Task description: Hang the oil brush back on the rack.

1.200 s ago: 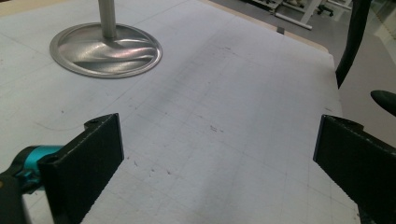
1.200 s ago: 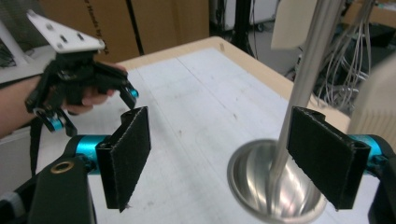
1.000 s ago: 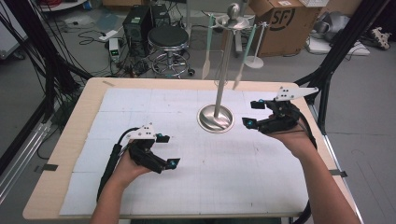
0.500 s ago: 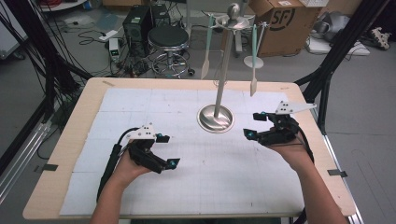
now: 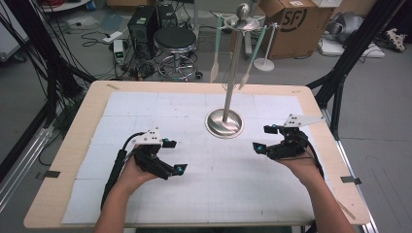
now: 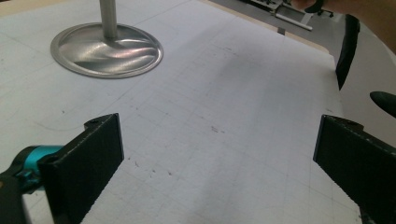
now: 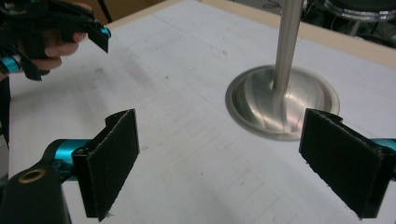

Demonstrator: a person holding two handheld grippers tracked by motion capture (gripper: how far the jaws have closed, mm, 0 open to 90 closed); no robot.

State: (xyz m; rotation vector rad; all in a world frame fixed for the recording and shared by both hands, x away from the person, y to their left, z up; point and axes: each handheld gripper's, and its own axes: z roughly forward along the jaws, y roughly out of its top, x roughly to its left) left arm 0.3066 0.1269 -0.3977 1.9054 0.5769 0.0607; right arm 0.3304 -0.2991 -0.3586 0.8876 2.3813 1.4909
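A steel stand with a round base [image 5: 224, 123] and a thin pole [image 5: 232, 73] rises from the middle of the white gridded mat [image 5: 204, 189]. Two pale long-handled utensils [image 5: 215, 58] [image 5: 252, 56] hang from its top disc. My left gripper [image 5: 176, 156] rests low at the left, jaws wide open and empty; in its own view [image 6: 219, 149] the base [image 6: 106, 49] lies ahead to the left. My right gripper [image 5: 264, 138] sits right of the base, open; its jaws have just been opening, with nothing between them [image 7: 219, 158]. The base [image 7: 280, 105] is close ahead.
The mat covers a wooden table [image 5: 73, 141] whose edges run all around. Beyond the far edge stand a stool [image 5: 177, 39], a computer case [image 5: 143, 24], cardboard boxes [image 5: 291, 19] and floor cables. Black frame poles [image 5: 340, 73] flank the table.
My right gripper has sunk toward the mat and drawn a little nearer the person. The right-hand hanging utensil has swung to a slant. My left gripper has stayed put.
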